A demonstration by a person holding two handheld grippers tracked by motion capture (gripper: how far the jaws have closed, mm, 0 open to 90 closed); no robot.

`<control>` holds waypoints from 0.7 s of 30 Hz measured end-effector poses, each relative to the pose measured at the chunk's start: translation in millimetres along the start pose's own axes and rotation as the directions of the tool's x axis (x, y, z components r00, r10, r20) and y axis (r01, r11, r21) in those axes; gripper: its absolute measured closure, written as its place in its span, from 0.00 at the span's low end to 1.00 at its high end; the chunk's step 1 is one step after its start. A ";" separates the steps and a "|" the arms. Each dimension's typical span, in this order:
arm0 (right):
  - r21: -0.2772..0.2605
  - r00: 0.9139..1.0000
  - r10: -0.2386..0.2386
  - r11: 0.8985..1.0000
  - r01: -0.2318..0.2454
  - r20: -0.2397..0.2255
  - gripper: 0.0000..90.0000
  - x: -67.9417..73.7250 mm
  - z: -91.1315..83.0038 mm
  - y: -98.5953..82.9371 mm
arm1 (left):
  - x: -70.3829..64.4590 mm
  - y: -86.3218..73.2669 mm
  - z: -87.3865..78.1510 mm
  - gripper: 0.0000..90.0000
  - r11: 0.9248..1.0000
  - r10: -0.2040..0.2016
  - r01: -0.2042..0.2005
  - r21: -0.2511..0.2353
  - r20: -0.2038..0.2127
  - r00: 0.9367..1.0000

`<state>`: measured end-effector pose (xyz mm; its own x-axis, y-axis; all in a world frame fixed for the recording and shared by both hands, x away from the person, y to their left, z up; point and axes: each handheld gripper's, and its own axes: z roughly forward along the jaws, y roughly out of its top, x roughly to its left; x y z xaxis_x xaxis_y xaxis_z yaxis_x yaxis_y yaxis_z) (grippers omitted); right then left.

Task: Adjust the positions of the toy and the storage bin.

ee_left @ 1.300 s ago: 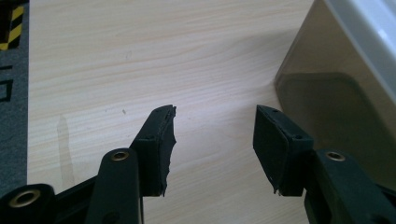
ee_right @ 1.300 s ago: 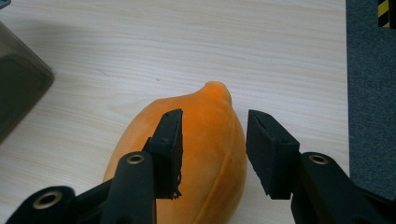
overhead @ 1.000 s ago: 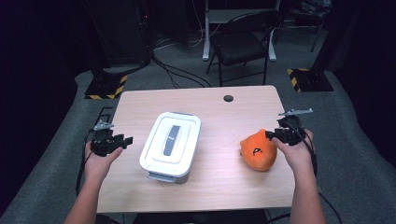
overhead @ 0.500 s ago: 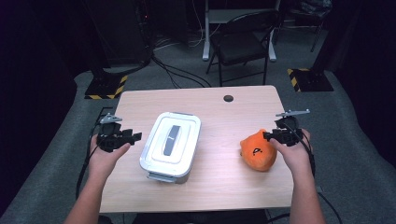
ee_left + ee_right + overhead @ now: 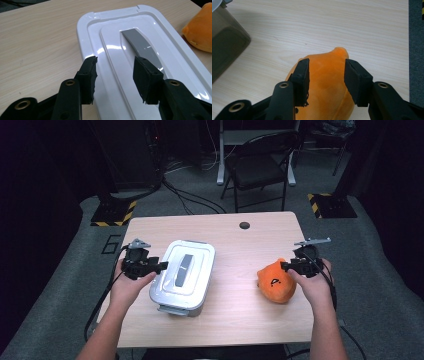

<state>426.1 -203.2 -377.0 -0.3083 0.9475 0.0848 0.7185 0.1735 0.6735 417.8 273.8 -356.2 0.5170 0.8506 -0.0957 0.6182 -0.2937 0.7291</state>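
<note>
A white lidded box (image 5: 185, 275) with a grey handle strip (image 5: 142, 47) sits left of centre on the wooden table (image 5: 235, 240). My left gripper (image 5: 161, 266) is open at the box's left edge, its jaws over the lid's rim (image 5: 86, 47). An orange plush toy (image 5: 276, 281) lies at the right. My right gripper (image 5: 285, 266) hovers open just above the toy (image 5: 324, 82), one jaw on each side of its top. Neither jaw pair grips anything.
A round cable hole (image 5: 244, 225) is near the table's far edge. A black folding chair (image 5: 260, 165) stands behind the table, with cables on the floor. Bare tabletop lies between the box and the toy.
My left gripper has moved right, from the table's left edge to the box's lid. The right gripper has shifted slightly over the toy.
</note>
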 end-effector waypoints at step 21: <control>-0.018 1.000 0.006 1.000 -0.006 0.000 0.60 -2.0 -2.7 -1.5 | -35.6 16.7 30.2 0.60 0.996 0.059 -0.063 0.058 0.069 0.996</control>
<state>424.0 -206.1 -376.1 -0.3041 0.9485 0.0886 0.7092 0.1633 0.6858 427.6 225.5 -361.1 0.5924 0.7995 -0.0990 0.6176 -0.3718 0.6931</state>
